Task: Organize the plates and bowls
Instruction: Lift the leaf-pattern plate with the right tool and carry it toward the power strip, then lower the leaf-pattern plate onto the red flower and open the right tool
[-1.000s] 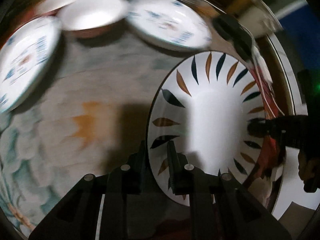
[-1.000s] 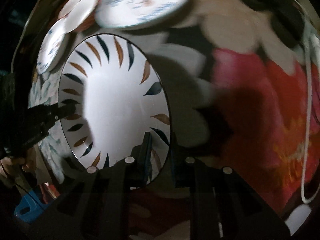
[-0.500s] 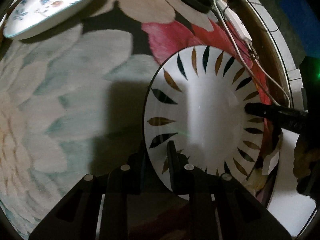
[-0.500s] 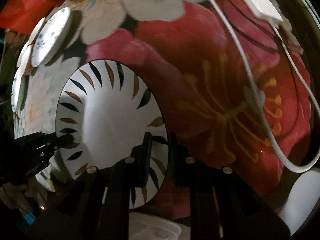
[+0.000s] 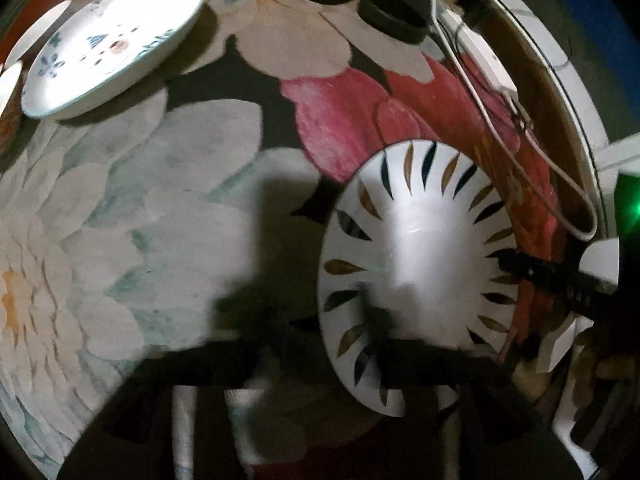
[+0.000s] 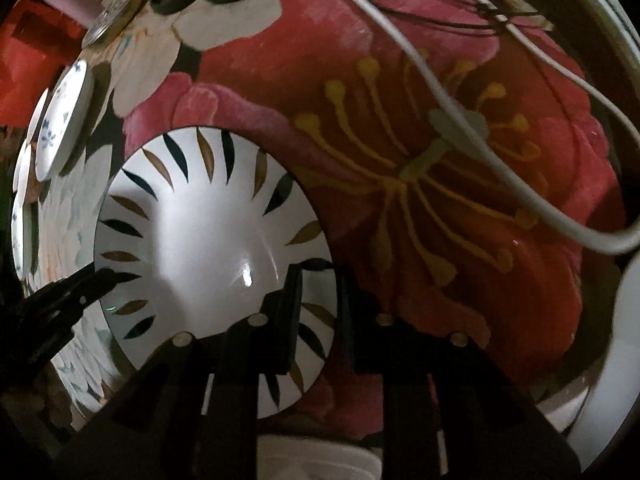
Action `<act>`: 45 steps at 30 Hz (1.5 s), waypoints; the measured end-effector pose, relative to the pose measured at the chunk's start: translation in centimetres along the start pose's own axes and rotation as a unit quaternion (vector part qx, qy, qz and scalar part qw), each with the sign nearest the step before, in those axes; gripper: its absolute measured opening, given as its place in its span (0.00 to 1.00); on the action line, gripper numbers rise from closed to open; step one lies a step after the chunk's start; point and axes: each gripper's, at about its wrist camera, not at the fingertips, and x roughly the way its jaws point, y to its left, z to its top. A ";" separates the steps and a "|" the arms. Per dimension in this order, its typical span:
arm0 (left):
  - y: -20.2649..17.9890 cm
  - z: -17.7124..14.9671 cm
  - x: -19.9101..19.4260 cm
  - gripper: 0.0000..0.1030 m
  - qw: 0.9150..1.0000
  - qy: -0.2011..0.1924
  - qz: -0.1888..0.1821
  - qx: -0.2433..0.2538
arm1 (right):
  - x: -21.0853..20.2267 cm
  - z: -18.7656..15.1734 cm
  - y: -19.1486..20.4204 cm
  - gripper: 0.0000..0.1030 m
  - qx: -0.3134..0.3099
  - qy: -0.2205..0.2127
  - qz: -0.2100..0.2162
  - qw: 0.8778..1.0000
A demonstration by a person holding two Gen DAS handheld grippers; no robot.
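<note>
Left gripper (image 5: 320,344) has just been opening off the leaf-patterned plate (image 5: 416,264); right gripper (image 6: 316,312) straddles its opposite rim, jaws just easing apart. Judgement: plate rests on table (image 5: 160,200); lift both clear vertically.

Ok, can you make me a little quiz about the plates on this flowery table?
1. True or false: the leaf-pattern plate is stacked on the blue-pattern plate.
2. What runs over the red flower beside the leaf-pattern plate? A) a white cable B) a spoon C) a cup
3. Fill in: the tablecloth is printed with big ____.

Key: 1 false, they lie apart. 2 A. 3 flowers.
</note>
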 end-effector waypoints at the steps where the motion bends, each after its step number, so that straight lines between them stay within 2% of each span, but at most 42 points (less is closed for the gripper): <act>1: 0.5 0.0 -0.4 0.84 1.000 -0.007 -0.008 -0.010 | -0.5 -0.3 0.2 0.26 0.000 -0.009 -0.012 1.000; 2: 0.8 0.1 -0.7 0.90 1.000 -0.014 -0.012 -0.017 | -1.3 -0.5 0.6 0.39 -0.005 -0.025 -0.026 0.999; 3: 1.2 0.1 -1.1 0.91 1.000 -0.019 -0.010 -0.023 | -1.8 -0.6 1.1 0.59 -0.009 -0.037 -0.034 0.999; 4: 1.5 0.2 -1.4 0.93 0.999 -0.020 -0.006 -0.026 | -2.3 -0.6 1.4 0.70 -0.012 -0.050 -0.037 0.998; 5: 1.8 0.3 -1.6 0.97 0.999 -0.020 -0.005 -0.027 | -2.8 -0.6 2.1 0.90 -0.015 -0.060 -0.036 0.997; 6: 2.0 0.3 -1.9 0.99 0.999 -0.020 -0.003 -0.028 | -3.2 -0.4 2.6 0.99 -0.017 -0.067 -0.031 0.997; 10: 2.8 0.5 -2.9 0.99 0.999 -0.027 0.008 -0.033 | -4.5 0.4 2.9 1.00 -0.019 -0.081 -0.015 0.996; 12: 3.2 0.5 -3.4 0.99 0.999 -0.030 0.013 -0.034 | -4.2 1.0 3.6 1.00 -0.029 -0.077 -0.012 0.997; 24: 6.6 -0.2 -5.6 0.99 0.997 -0.038 0.046 -0.043 | -3.3 -0.2 9.2 1.00 -0.085 -0.044 0.006 0.995; 45: 16.8 -1.9 -9.3 0.99 0.988 -0.056 0.063 -0.131 | -2.4 -1.0 19.5 1.00 -0.195 -0.026 0.011 0.980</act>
